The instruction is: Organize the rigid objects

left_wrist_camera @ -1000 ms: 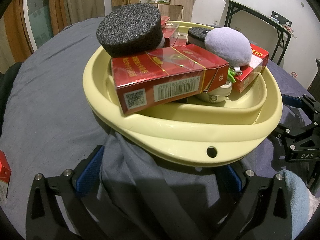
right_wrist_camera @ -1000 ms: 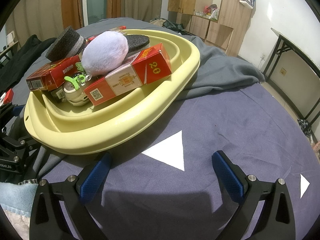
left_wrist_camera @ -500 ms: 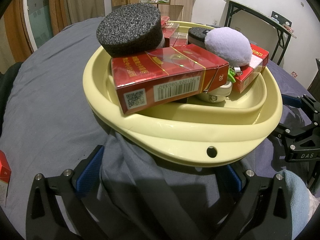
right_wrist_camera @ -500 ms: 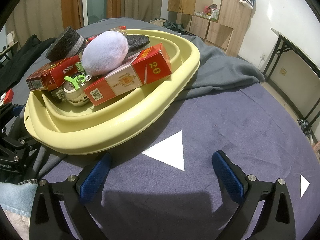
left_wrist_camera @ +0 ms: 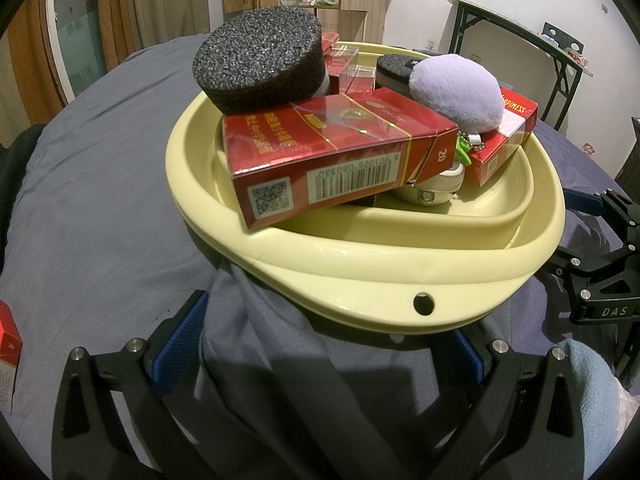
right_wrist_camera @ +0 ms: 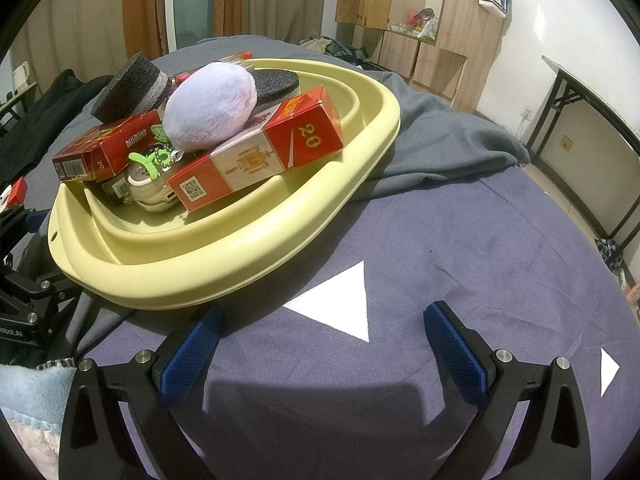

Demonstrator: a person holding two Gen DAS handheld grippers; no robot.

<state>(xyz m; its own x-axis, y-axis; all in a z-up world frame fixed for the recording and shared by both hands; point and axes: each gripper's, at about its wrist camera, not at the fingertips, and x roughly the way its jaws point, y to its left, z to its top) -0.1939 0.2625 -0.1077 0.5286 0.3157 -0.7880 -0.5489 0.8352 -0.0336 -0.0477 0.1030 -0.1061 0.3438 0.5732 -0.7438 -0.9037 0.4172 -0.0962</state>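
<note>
A pale yellow basin (left_wrist_camera: 400,276) (right_wrist_camera: 224,276) sits on a grey-blue bedspread, full of things: a red carton (left_wrist_camera: 320,152) (right_wrist_camera: 100,148), a second red carton marked 20 (right_wrist_camera: 264,156), a black foam disc (left_wrist_camera: 260,68) (right_wrist_camera: 128,88), a lilac plush ball (left_wrist_camera: 460,88) (right_wrist_camera: 212,108), a green tag (right_wrist_camera: 150,160) and a cream round case (left_wrist_camera: 436,188). My left gripper (left_wrist_camera: 320,348) is open and empty, just in front of the basin's near rim. My right gripper (right_wrist_camera: 320,340) is open and empty over the spread, right of the basin.
A small red box (left_wrist_camera: 8,340) lies on the spread at the far left. A grey blanket (right_wrist_camera: 440,140) is bunched behind the basin. A light blue towel (left_wrist_camera: 580,392) lies by the grippers. A black-framed table (right_wrist_camera: 592,112) stands by the wall.
</note>
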